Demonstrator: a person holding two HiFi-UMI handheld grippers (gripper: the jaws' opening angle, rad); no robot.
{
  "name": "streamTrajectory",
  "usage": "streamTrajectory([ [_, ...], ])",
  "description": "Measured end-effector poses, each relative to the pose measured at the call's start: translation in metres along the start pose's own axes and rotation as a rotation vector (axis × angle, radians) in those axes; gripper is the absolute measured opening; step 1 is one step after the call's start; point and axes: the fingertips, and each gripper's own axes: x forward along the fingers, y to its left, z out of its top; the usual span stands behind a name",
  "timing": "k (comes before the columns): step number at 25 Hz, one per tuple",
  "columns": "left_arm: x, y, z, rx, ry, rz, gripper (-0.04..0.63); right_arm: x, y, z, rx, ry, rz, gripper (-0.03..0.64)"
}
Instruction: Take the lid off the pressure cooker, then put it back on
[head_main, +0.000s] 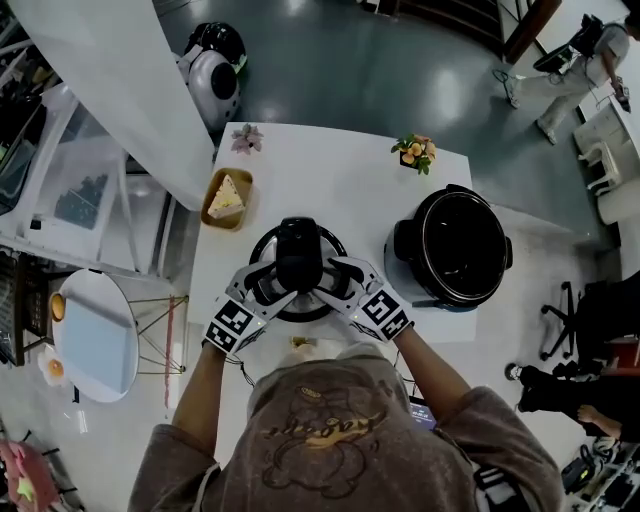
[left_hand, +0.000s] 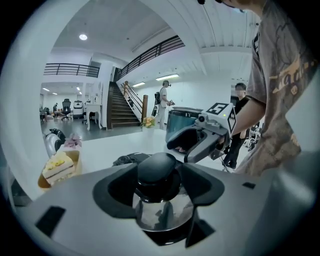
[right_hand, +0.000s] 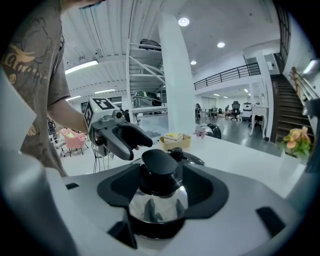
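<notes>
The pressure cooker's lid (head_main: 259, 248), chrome with a black knob (head_main: 298, 256), lies on the white table (head_main: 330, 180) right in front of me. The open black cooker pot (head_main: 455, 247) stands apart to its right. My left gripper (head_main: 272, 279) and right gripper (head_main: 332, 277) close in on the knob from either side. In the left gripper view the knob (left_hand: 156, 167) sits between the dark pads (left_hand: 116, 187) of the left gripper (left_hand: 159, 189), with slim gaps showing. The right gripper view shows the same: the knob (right_hand: 159, 162) stands inside the open right gripper (right_hand: 159, 194).
A slice of cake in a wooden tray (head_main: 226, 198) sits left of the lid. A pink flower (head_main: 246, 138) and a small potted plant (head_main: 415, 151) stand at the table's far edge. A round side table (head_main: 95, 335) is at the left; a person (head_main: 575, 60) walks far right.
</notes>
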Motion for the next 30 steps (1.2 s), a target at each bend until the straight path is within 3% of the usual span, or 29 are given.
streamTrajectory([
  [19,0.026,0.01,-0.01,0.019,0.012,-0.103,0.279,0.032,0.0,-0.002,-0.026,0.005,0.142,0.26],
  [30,0.01,0.013,0.011,-0.014,0.021,-0.142,0.273,0.025,0.003,0.025,-0.014,-0.002,0.12,0.255],
])
